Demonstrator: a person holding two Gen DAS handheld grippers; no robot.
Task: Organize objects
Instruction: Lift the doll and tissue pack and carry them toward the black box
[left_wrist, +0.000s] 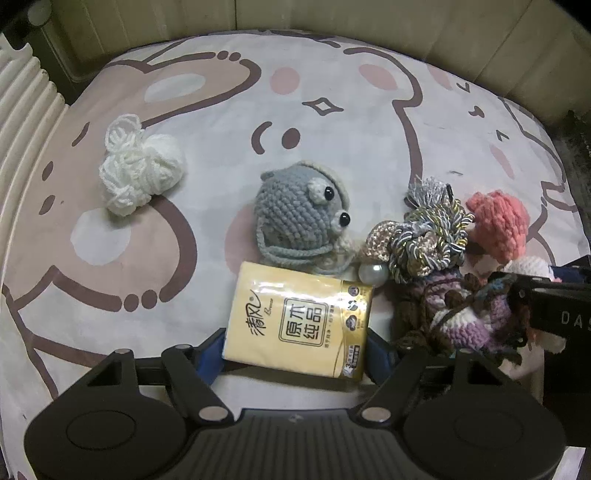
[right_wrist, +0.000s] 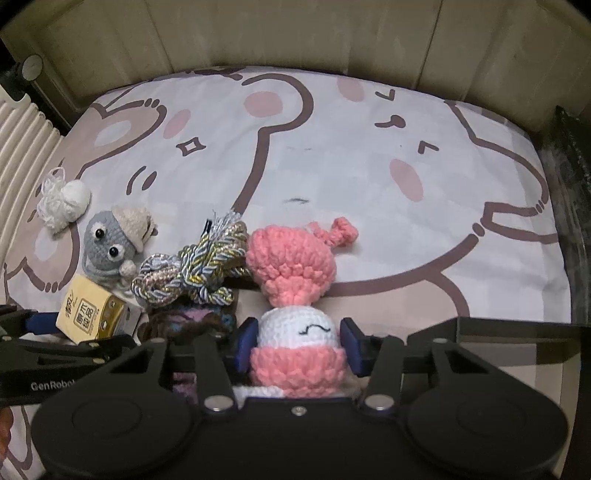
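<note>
A yellow tissue pack (left_wrist: 295, 317) lies on the cartoon-print sheet (left_wrist: 332, 92), and my left gripper (left_wrist: 299, 343) is shut on it, a blue pad against each long side. The right wrist view shows the same pack (right_wrist: 96, 317) tilted at the lower left. My right gripper (right_wrist: 299, 339) is shut on a pink and white crochet doll (right_wrist: 295, 328), with the pads on its white face. The doll's pink hair (left_wrist: 498, 221) shows at the right of the left wrist view. Both grippers point steeply down, side by side.
A grey crochet creature (left_wrist: 299, 218) sits just beyond the pack, and a white yarn ball (left_wrist: 140, 166) lies far left. A braided cord bundle (left_wrist: 428, 236) and a purple-brown crochet piece (left_wrist: 465, 314) crowd between the grippers. Beige panels (right_wrist: 295, 37) edge the bed.
</note>
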